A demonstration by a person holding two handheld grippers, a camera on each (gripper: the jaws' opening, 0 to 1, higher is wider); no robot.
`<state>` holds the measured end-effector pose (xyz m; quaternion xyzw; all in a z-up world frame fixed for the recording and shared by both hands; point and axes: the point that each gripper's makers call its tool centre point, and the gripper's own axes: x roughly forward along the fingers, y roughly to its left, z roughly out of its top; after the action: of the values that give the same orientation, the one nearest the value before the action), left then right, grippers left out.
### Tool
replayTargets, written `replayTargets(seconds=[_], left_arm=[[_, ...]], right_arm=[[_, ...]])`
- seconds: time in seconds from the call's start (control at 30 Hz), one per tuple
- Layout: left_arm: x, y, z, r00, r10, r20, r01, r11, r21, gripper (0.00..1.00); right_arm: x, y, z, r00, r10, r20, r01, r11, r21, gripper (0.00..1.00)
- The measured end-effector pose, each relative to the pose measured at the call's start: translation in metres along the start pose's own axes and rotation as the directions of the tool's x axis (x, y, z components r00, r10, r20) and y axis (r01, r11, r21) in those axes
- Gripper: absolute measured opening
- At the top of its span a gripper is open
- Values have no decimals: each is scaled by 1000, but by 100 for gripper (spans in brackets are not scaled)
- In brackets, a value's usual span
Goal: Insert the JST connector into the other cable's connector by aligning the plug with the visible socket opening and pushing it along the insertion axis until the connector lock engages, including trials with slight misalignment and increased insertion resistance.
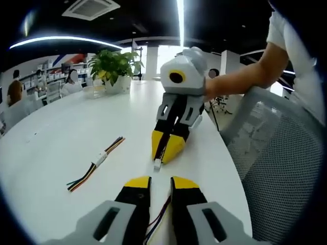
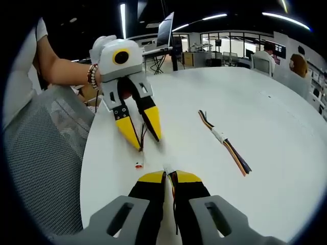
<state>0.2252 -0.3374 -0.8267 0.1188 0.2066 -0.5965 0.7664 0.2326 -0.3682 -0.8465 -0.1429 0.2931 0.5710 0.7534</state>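
A: Two connectors, not yet mating. Pinching a white plug [image 2: 167, 168] at the very tips of the right gripper [image 2: 169, 176], fingers all but touching.

B: And the left gripper [image 1: 160, 179]?

A: Straddling thin coloured wires [image 1: 159, 217], fingers standing a little apart. Not showing whether clamping or merely cradling.

B: Locating the socket end?

A: Sitting just past the left fingers' tips in the right gripper view: a small pale socket connector [image 2: 138, 165] with a red spot, lying at about ten o'clock from the right fingertips. Near, but not touching the plug.

B: Lining up yet?

A: Probably not. Pointing the plug toward twelve o'clock while the socket is lying off toward ten. Too small for reading the opening's facing or long axis.

B: So, judging the coming move?

A: Likely needing a sideways shift toward ten o'clock and a turn onto one shared axis before any pushing. Right hand being the nearer one.

B: Anything else nearby?

A: Resting well apart on the desk [image 2: 265, 102], at two o'clock: a spare striped cable [image 2: 225, 140].
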Motion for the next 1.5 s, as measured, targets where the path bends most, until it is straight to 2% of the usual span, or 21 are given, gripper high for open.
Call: replayTargets(seconds=[0.1, 0.27, 0.47, 0.6, 0.8, 0.93, 1.13, 1.3, 1.5], left_arm=[[0, -11, -2, 998, -63, 5, 64, 998, -30, 14], [2, -14, -14, 996, -76, -39, 76, 997, 12, 15], [6, -16, -19, 995, -75, -62, 78, 996, 48, 13], [7, -15, -20, 995, -64, -71, 69, 995, 72, 7], [7, -15, -22, 995, -60, -79, 66, 994, 84, 6], [7, -16, -21, 995, -63, -77, 71, 993, 93, 1], [8, -15, -20, 996, -58, -71, 64, 993, 98, 1], [6, -7, -21, 997, -28, -75, 35, 994, 105, 0], [-2, 4, -8, 1000, 13, -29, -11, 997, 83, 0]], right_arm=[[-1, 0, 0, 1000, -2, 1, 2, 1000, 1, 3], [-2, 0, 1, 1000, 3, 13, -3, 1000, 4, 3], [-3, 2, 2, 1000, 13, 18, -13, 1000, 8, 3], [-3, 4, 3, 1000, 18, 21, -18, 1000, 9, 3], [-2, 7, 4, 999, 29, 22, -30, 1000, 7, 3], [-2, 7, 4, 999, 31, 23, -31, 999, 10, 3], [-2, 8, 3, 999, 33, 21, -34, 999, 16, 3], [-1, 9, 1, 999, 40, 15, -41, 999, 26, 3], [-1, 11, 4, 999, 35, 14, -34, 999, -4, 3]])
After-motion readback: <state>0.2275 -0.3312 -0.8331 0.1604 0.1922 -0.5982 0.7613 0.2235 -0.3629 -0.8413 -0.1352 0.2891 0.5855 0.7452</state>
